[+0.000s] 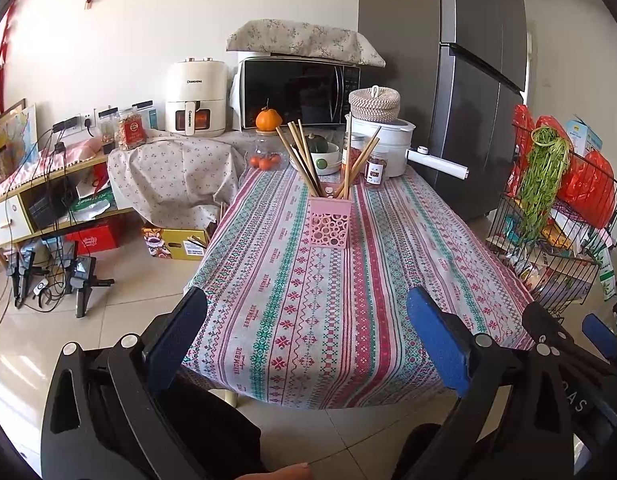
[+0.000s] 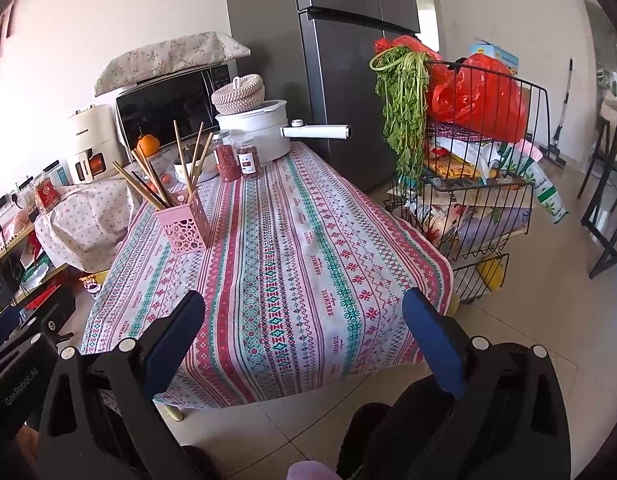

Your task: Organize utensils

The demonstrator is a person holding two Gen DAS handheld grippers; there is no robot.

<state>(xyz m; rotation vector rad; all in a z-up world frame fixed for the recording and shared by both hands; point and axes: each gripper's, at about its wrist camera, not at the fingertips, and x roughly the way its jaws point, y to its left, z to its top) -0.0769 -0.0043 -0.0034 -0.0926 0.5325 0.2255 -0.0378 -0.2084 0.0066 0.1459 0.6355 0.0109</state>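
Observation:
A pink perforated utensil holder (image 1: 330,222) stands upright on the patterned tablecloth (image 1: 292,312), towards the far half of the table. Several wooden chopsticks (image 1: 304,158) stand in it, fanned out. It also shows in the right wrist view (image 2: 185,226) with its chopsticks (image 2: 148,184). My left gripper (image 1: 308,312) is open and empty, held off the table's near edge. My right gripper (image 2: 304,316) is open and empty too, near the same edge, and part of it shows at the right of the left wrist view (image 1: 564,332).
Behind the holder stand spice jars (image 1: 375,168), a bowl with a squash (image 1: 320,156), a white pot (image 1: 388,144) with a long handle (image 2: 316,131) and a microwave (image 1: 296,92). A wire rack with bags and greens (image 2: 460,168) stands right of the table. Fridge (image 2: 328,60) behind.

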